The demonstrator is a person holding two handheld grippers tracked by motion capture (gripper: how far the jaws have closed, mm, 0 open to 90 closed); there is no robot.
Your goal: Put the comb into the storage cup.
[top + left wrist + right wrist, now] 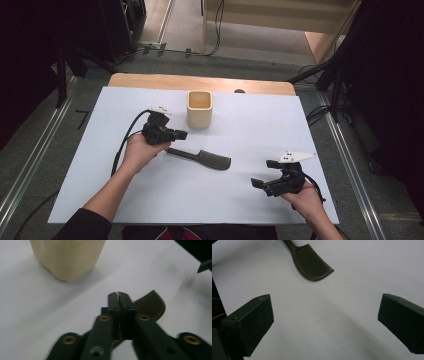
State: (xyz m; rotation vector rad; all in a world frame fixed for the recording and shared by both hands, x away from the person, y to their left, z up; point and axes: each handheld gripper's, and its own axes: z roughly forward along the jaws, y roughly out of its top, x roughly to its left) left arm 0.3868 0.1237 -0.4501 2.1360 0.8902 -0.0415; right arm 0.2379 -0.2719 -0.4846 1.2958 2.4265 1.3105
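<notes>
The white table (250, 130) is bright, but the room around it is very dark. Close to the lens, the left gripper (119, 296) looks fuzzy. Soft gray shadows lie on the table under the right gripper (324, 322).

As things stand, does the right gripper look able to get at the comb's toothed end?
Probably yes. The right gripper has its jaws wide open and holds nothing, and only bare table lies between it and the comb. The left gripper sits near the handle end.
</notes>
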